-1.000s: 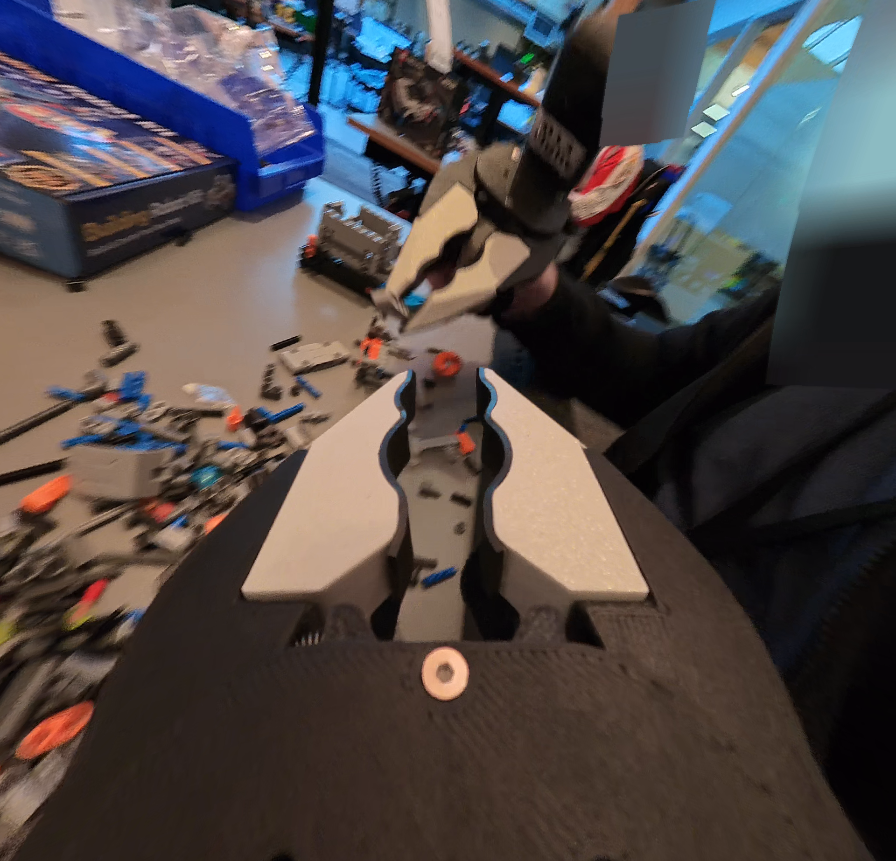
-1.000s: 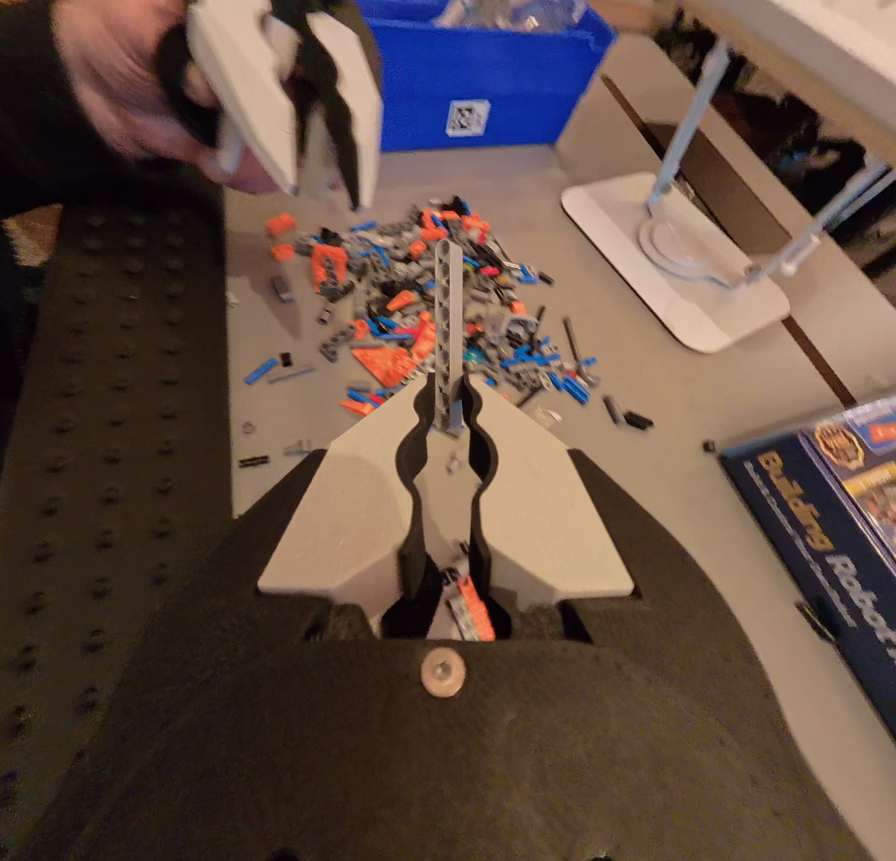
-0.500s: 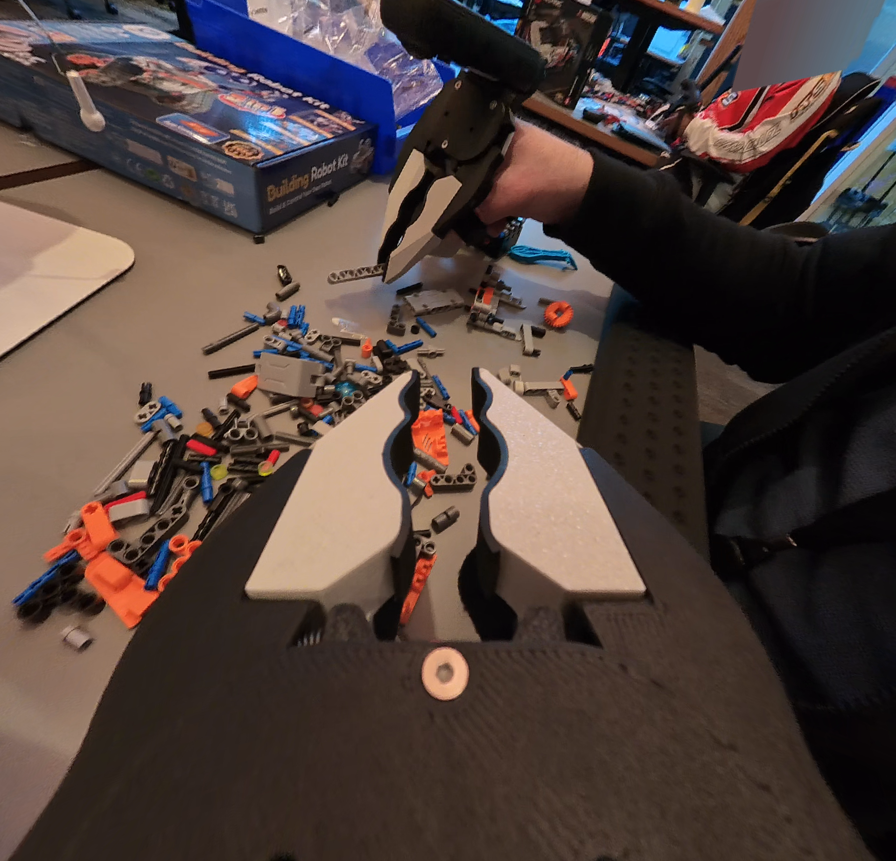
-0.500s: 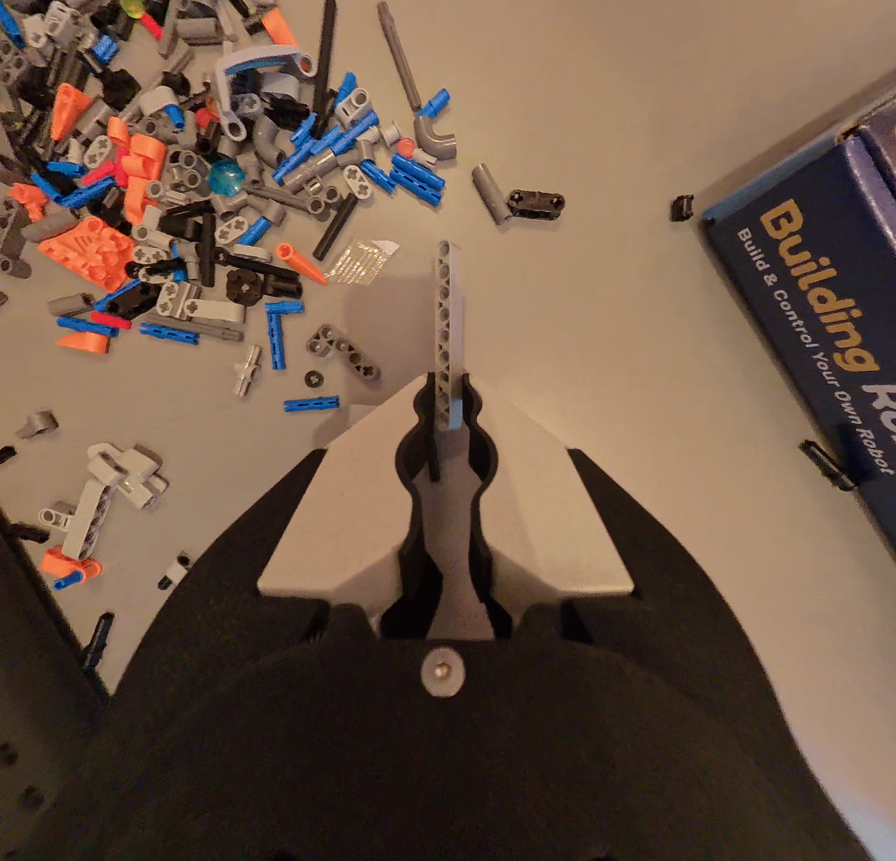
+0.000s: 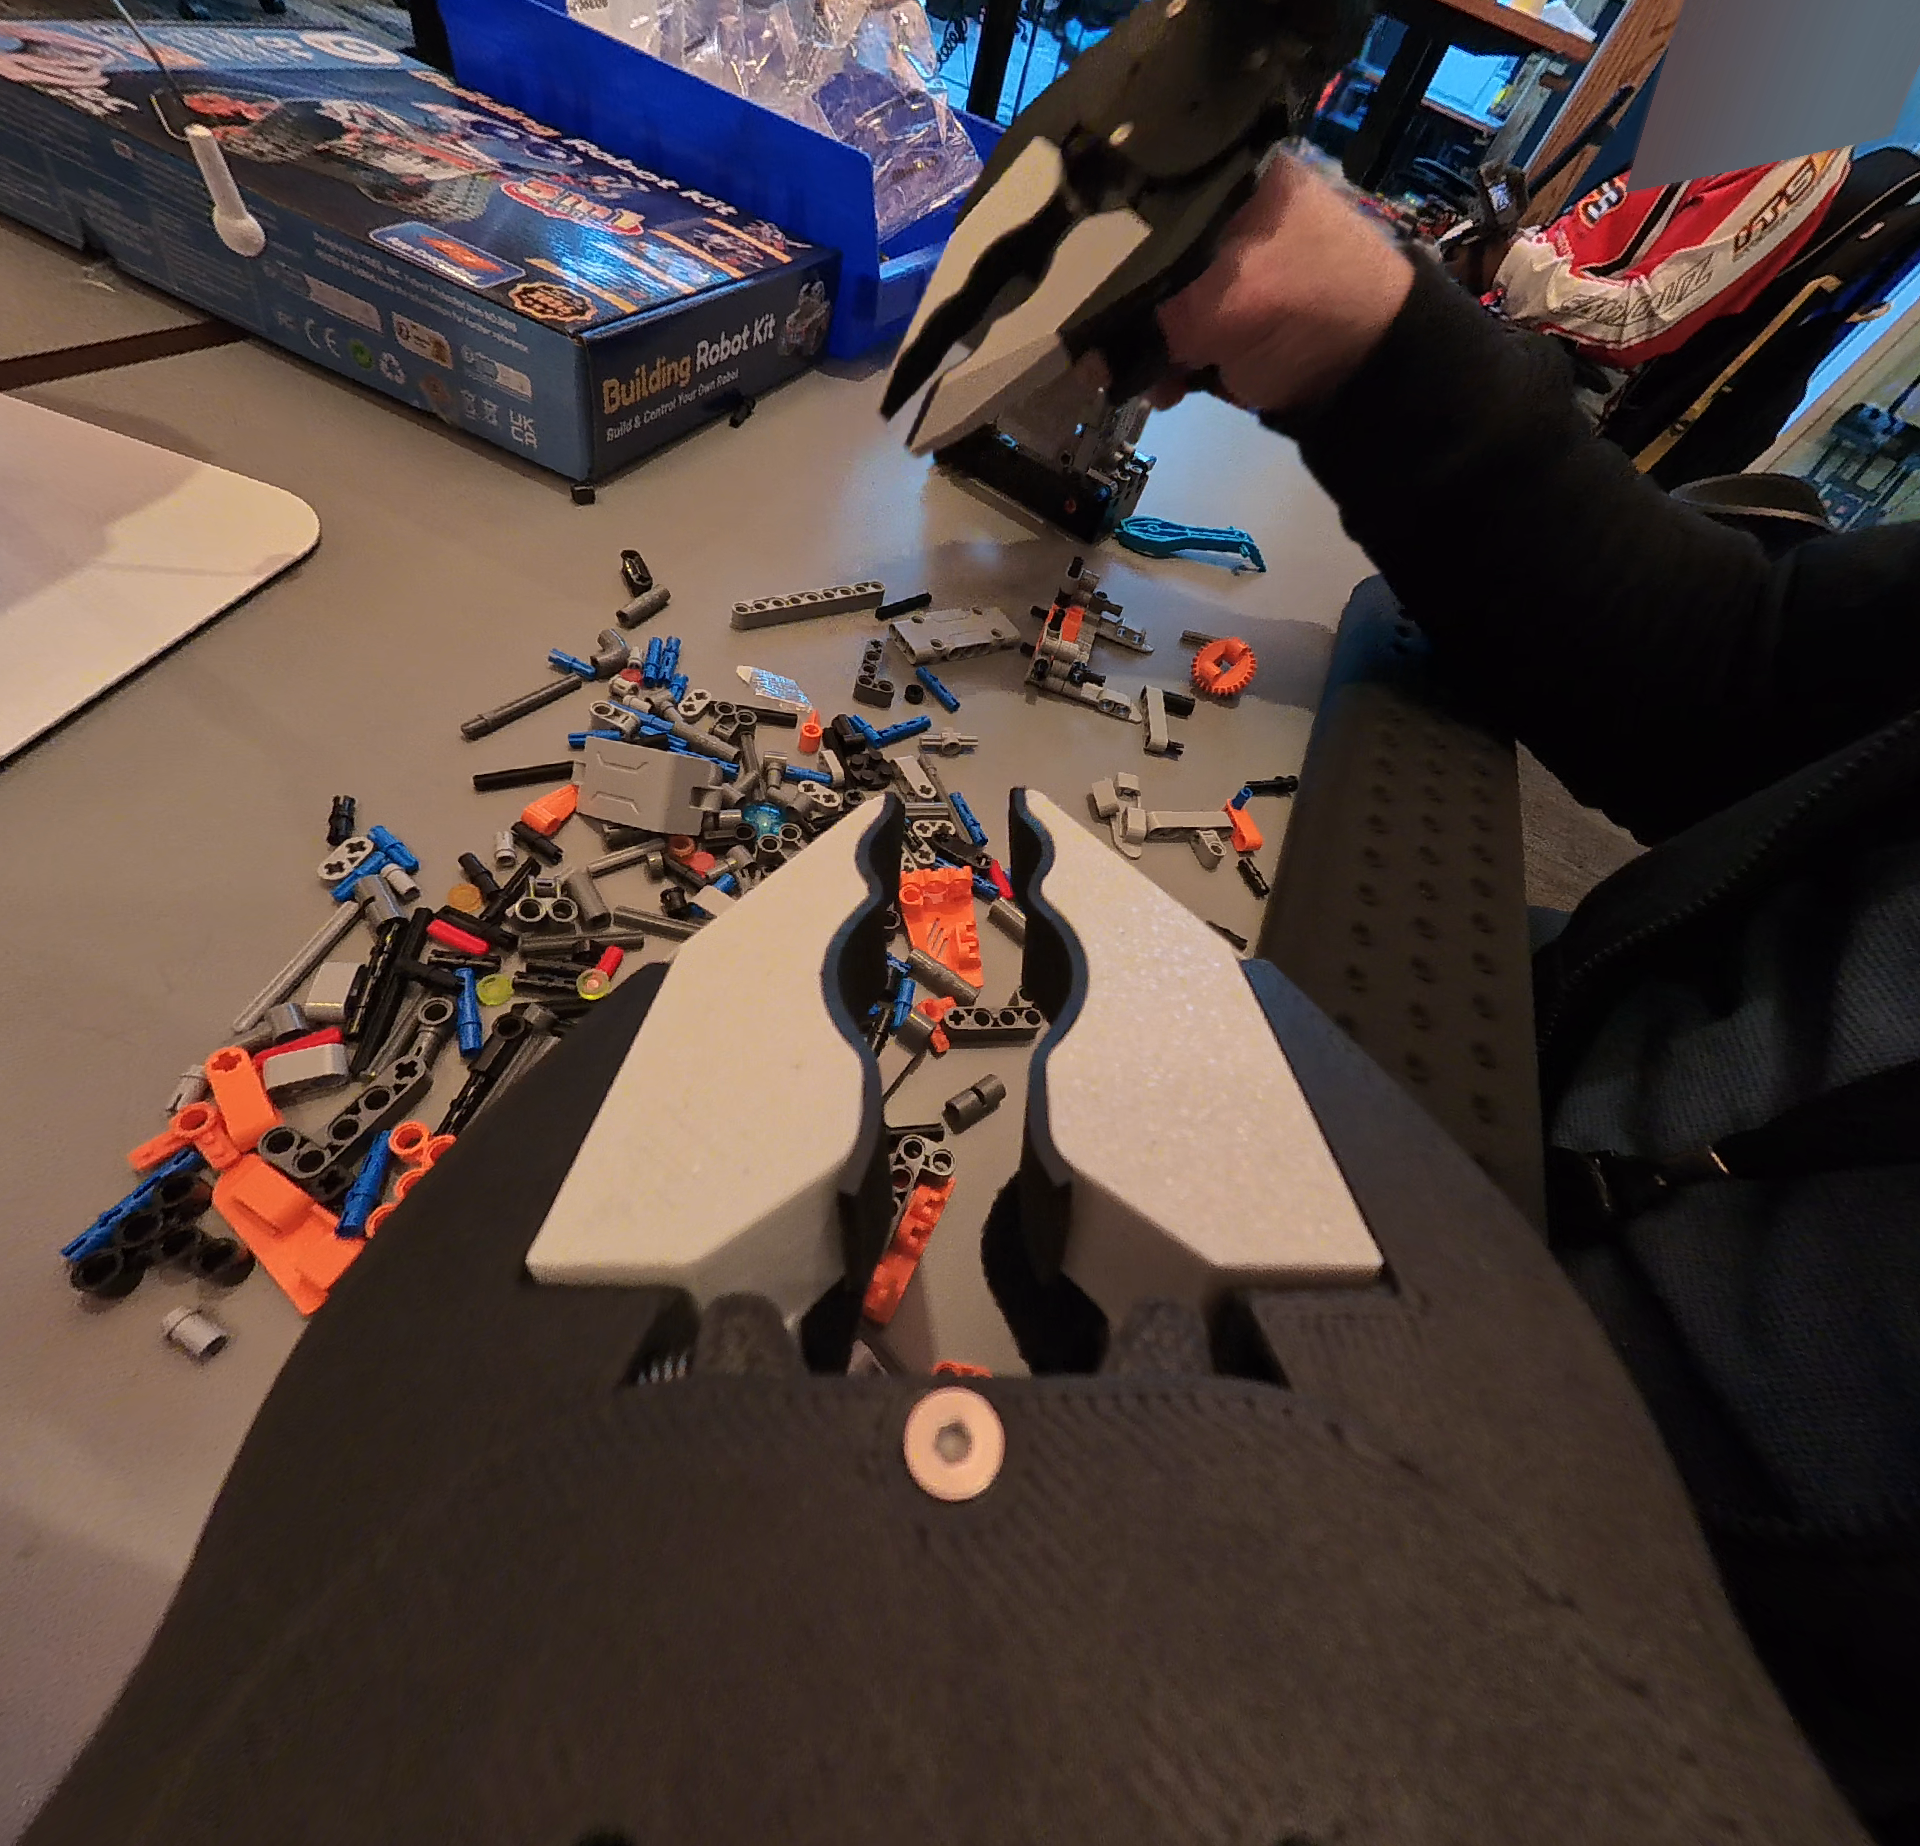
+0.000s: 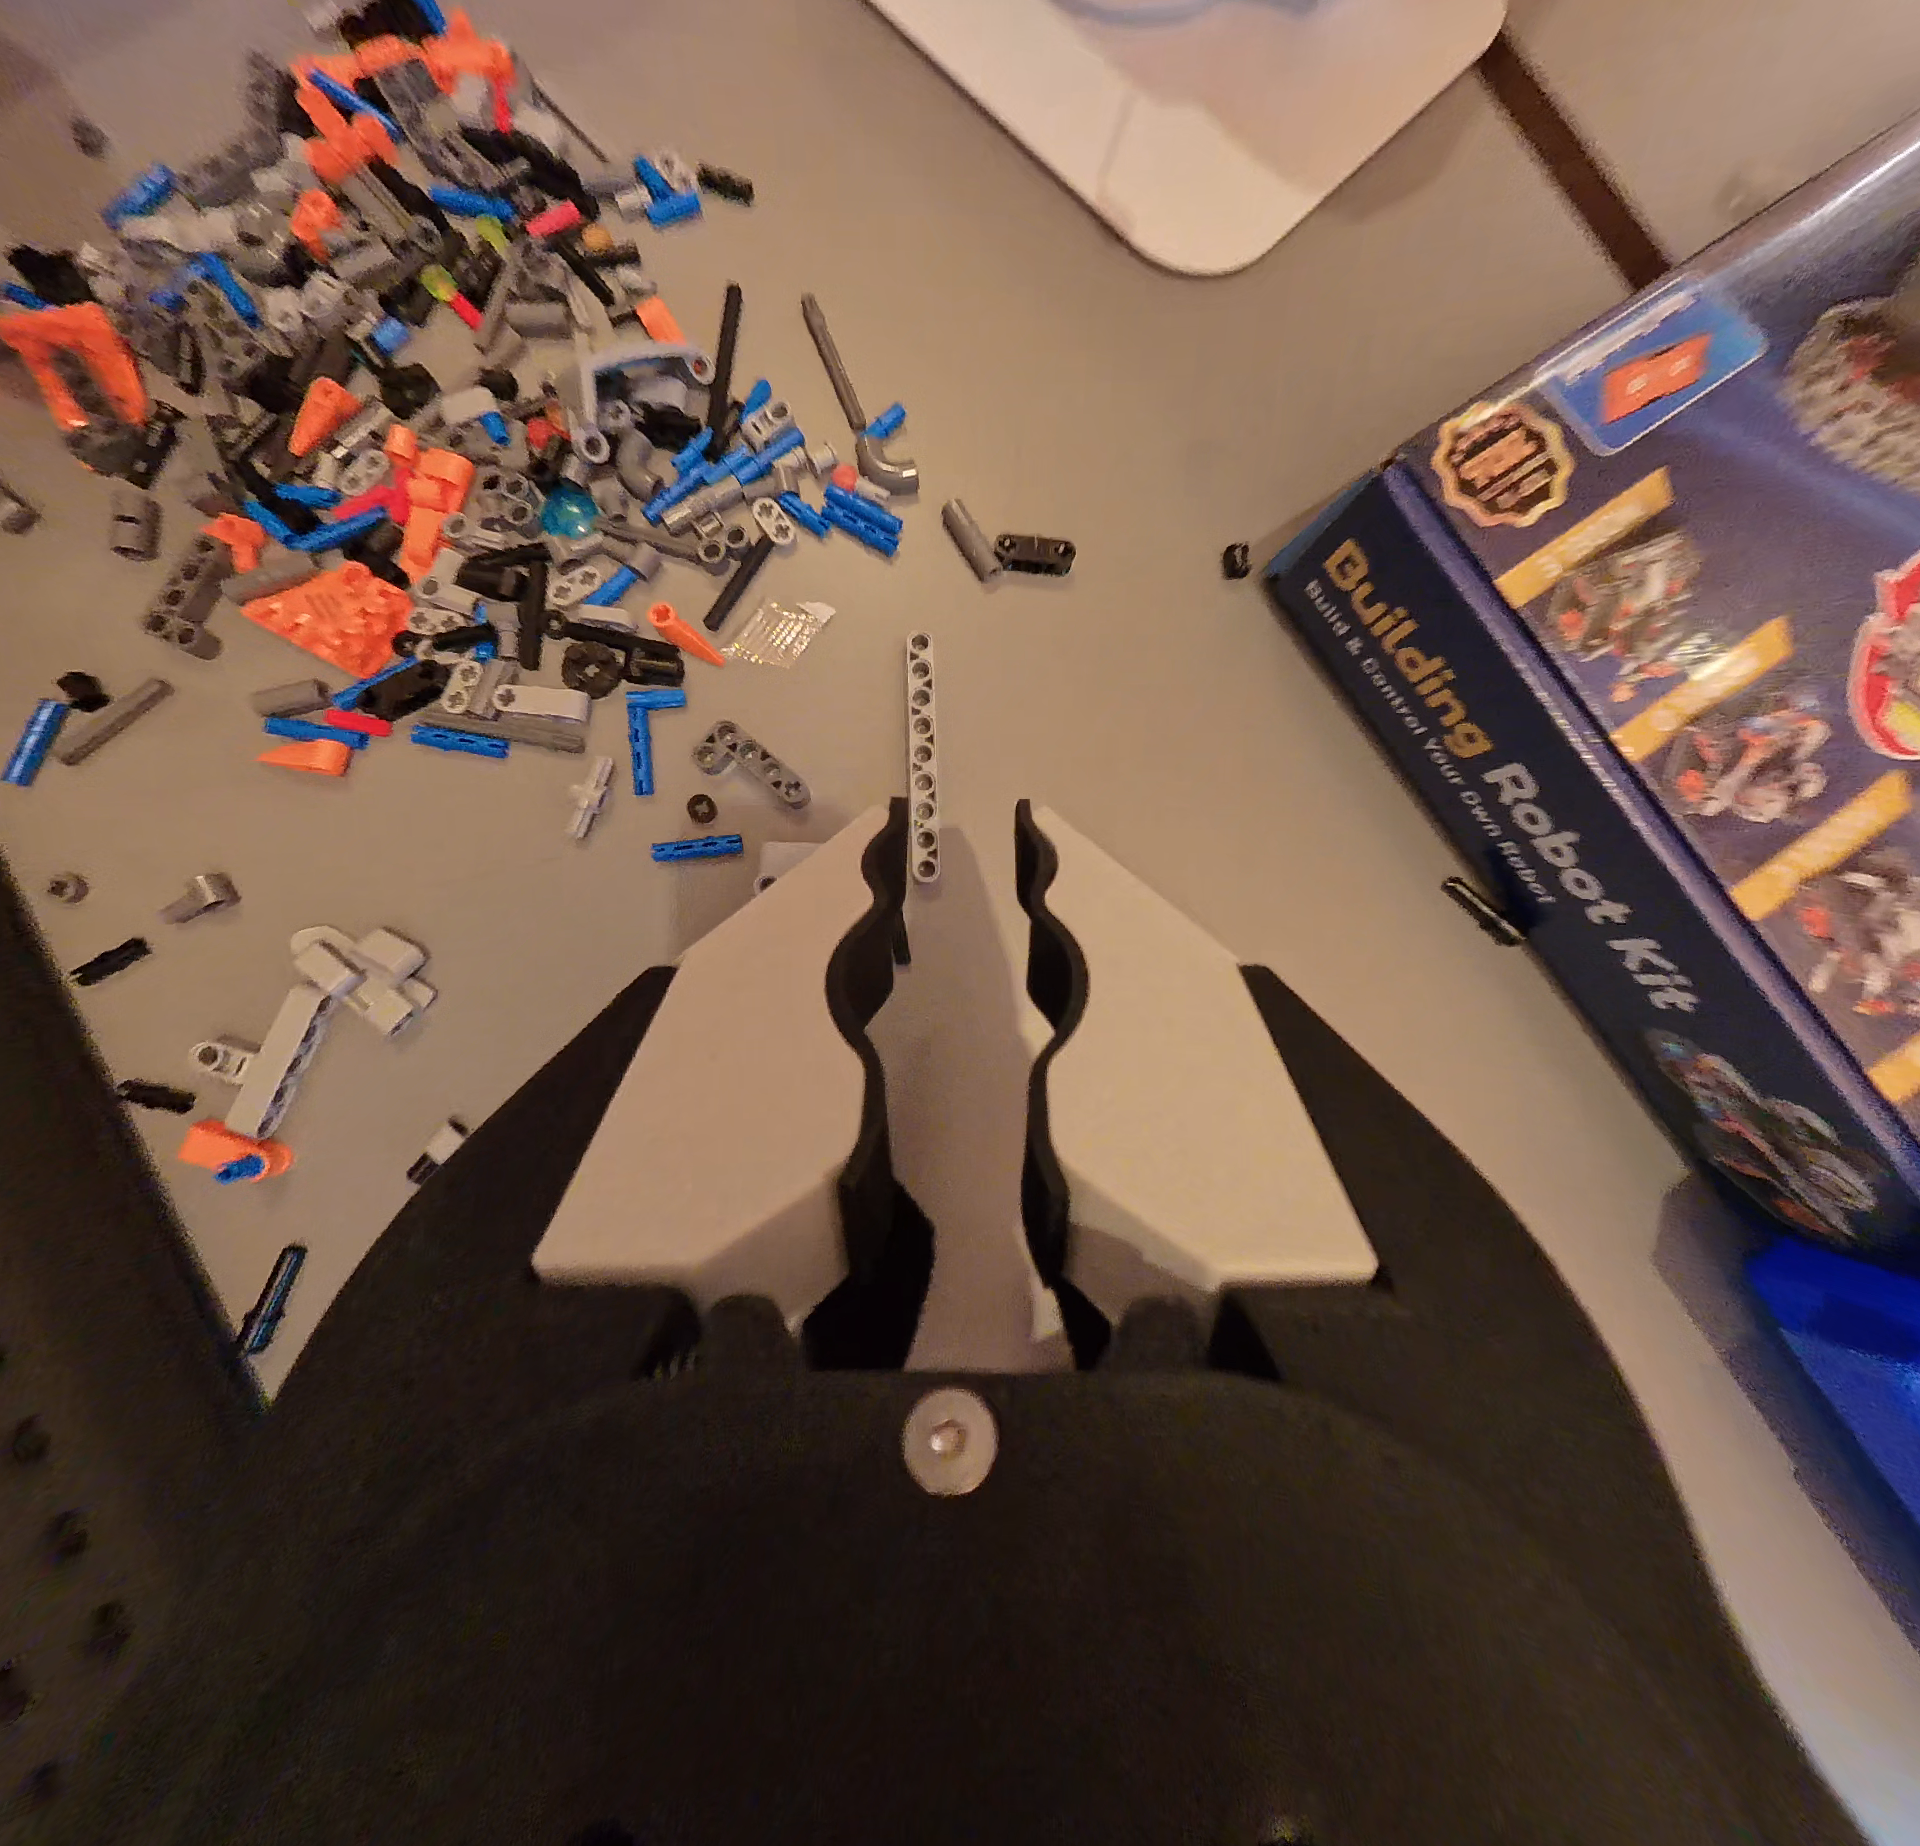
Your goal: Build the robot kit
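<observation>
My right claw [image 6: 956,820] is open, with a clear gap between the jaws, and it holds nothing. Just past its tips, in the middle of the right wrist view, a long grey beam with a row of holes [image 6: 921,757] lies flat on the grey table [image 6: 1143,446]. Its near end shows between my jaws, close to the left one, but in the left wrist view the claw hangs above the beam and apart from it.

I judge the beam to be light, stiff, hard plastic, smooth and a little slippery. It is thin, so I think the long narrow sides near the middle are the best place to take it.

My left claw [image 5: 951,809] is also open and empty. It hovers over the heap of small parts [image 5: 644,861], with an orange panel piece [image 5: 940,923] visible between the jaws. A blue cardboard box [image 6: 1662,757] stands at the right of the right wrist view.
</observation>
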